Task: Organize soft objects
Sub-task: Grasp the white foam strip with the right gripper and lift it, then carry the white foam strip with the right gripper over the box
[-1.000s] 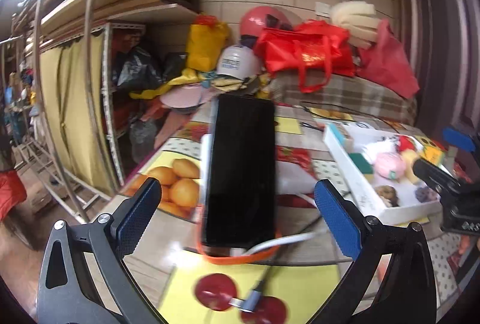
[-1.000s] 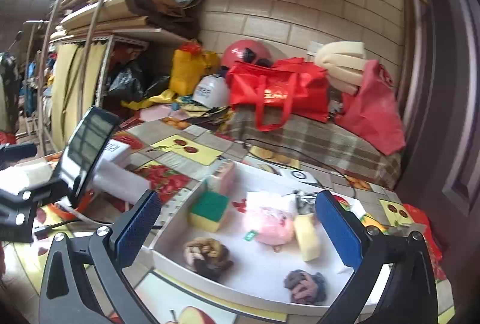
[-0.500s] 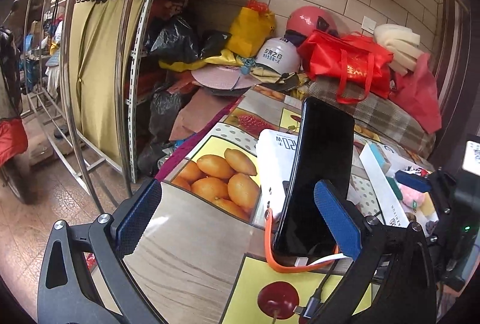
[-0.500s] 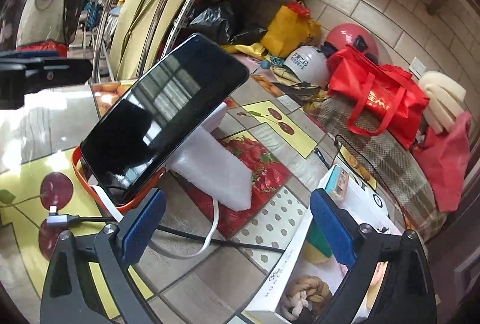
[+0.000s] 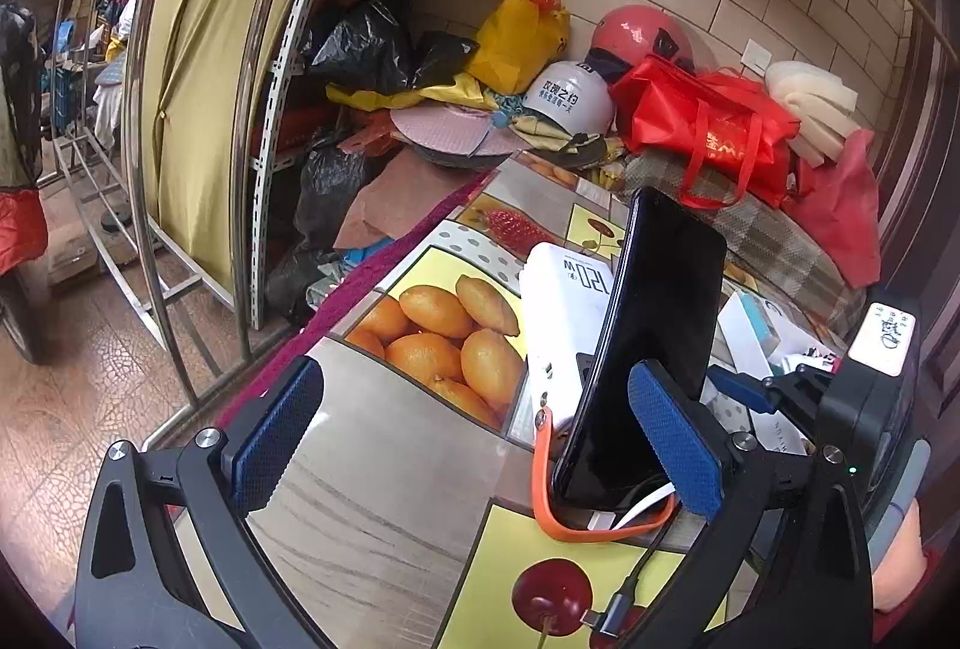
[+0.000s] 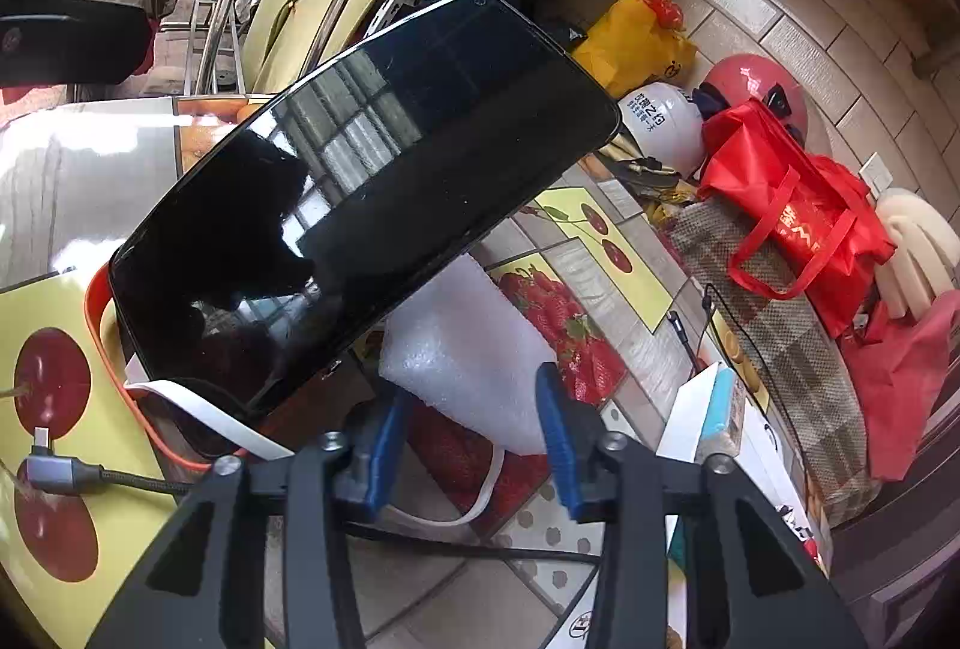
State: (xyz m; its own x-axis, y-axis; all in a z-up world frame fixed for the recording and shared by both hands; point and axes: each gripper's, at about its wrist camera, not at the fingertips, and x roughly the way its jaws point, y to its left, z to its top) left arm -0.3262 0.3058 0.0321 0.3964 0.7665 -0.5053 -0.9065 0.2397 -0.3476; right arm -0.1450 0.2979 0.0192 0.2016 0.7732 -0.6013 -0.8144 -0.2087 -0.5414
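Observation:
My right gripper [image 6: 474,445] has narrowed but is not closed, with its blue pads on either side of the near end of a white foam block [image 6: 474,349] that lies on the fruit-print table [image 6: 600,253] beside a black phone [image 6: 360,193] in an orange stand. Whether the pads touch the foam cannot be told. The white tray [image 6: 684,421] shows only its left rim at the right edge; its soft objects are hidden. My left gripper [image 5: 474,445] is open and empty above the table's left part [image 5: 372,505]. The right gripper also shows in the left wrist view [image 5: 774,391].
A white power bank [image 5: 564,313] lies behind the phone [image 5: 660,325]. Charging cables [image 6: 90,475] run across the table near the stand. Helmets and a red bag [image 5: 702,126] crowd the table's far end. A metal rack with yellow curtains [image 5: 192,108] stands left of the table.
My right gripper has moved left and down from over the tray to the foam block, and its jaws have narrowed. My left gripper has swung left towards the table's edge.

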